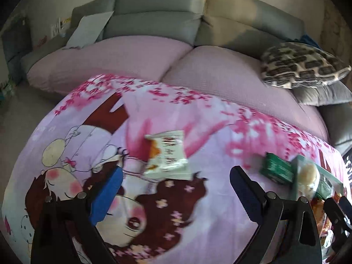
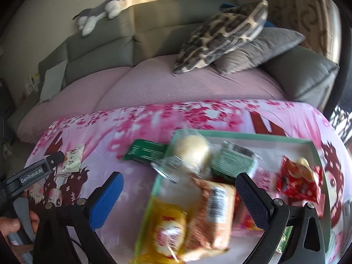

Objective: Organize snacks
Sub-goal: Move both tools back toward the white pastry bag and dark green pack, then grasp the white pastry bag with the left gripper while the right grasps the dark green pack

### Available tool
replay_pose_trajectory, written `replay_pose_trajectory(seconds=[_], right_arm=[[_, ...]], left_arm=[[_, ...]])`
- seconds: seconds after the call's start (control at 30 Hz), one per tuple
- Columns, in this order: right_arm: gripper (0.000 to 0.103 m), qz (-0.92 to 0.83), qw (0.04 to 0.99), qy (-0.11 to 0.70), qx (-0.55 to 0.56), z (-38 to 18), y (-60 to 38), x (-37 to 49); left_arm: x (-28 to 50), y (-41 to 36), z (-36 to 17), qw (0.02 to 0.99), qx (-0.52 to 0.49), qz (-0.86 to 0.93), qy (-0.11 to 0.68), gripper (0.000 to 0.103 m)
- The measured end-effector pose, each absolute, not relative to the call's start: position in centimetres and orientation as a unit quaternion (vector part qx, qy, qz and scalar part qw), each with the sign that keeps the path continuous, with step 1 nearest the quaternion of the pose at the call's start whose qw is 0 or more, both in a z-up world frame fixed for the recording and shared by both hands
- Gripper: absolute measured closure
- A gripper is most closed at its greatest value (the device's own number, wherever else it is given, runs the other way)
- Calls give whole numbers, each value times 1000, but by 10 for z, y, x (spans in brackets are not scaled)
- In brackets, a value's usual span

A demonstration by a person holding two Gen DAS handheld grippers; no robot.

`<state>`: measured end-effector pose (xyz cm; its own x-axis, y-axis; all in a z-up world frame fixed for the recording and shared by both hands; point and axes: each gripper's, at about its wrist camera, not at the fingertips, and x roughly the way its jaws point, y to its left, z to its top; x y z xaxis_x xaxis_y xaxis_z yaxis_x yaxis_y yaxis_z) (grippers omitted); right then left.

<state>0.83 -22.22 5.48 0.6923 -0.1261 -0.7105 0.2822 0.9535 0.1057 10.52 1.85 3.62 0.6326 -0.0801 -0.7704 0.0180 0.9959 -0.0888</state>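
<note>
A white snack packet (image 1: pixel 168 155) lies on the pink cartoon cloth, just ahead of my open, empty left gripper (image 1: pixel 176 179); it also shows in the right wrist view (image 2: pixel 73 159), where the left gripper's finger (image 2: pixel 47 164) nearly touches it. A green-rimmed tray (image 2: pixel 242 135) holds several snacks: a bun in clear wrap (image 2: pixel 191 151), an orange packet (image 2: pixel 209 213), a yellow packet (image 2: pixel 167 231), a red packet (image 2: pixel 299 180) and a pale green packet (image 2: pixel 233 160). A dark green packet (image 2: pixel 146 150) lies beside the tray's left rim. My right gripper (image 2: pixel 179 187) is open above the tray's near part.
The cloth covers a table in front of a grey sofa (image 1: pixel 158 11) with pink seat covers (image 2: pixel 176 83). A patterned cushion (image 2: pixel 224 35) and a grey cushion (image 2: pixel 261 48) lie at the sofa's right end. A plush toy (image 2: pixel 103 8) lies on the backrest.
</note>
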Motion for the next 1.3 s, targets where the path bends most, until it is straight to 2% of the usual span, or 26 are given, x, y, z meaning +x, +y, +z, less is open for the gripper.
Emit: replay_pose_trajectory(seconds=[0.33,0.6,0.73,1.03,1.3], right_arm=[[0,-101,897,431,7,52,-198,74],[1,-43,875,476,-79,29,-170,117],[5,-10,865,495,-81,17,-161,133],[6,0,843,525,-115,-7,-156,158],[6,22,826,555,-99,-23,-159,164]], left_arm=[[126,34,11,886,-35,-21,462,5],[135,33,2,882,-26,-18,470,5],[139,35,-4,879,-29,-19,475,5],[146,35,-15,877,-35,-24,479,5],[150,34,-21,877,-37,-31,479,5]])
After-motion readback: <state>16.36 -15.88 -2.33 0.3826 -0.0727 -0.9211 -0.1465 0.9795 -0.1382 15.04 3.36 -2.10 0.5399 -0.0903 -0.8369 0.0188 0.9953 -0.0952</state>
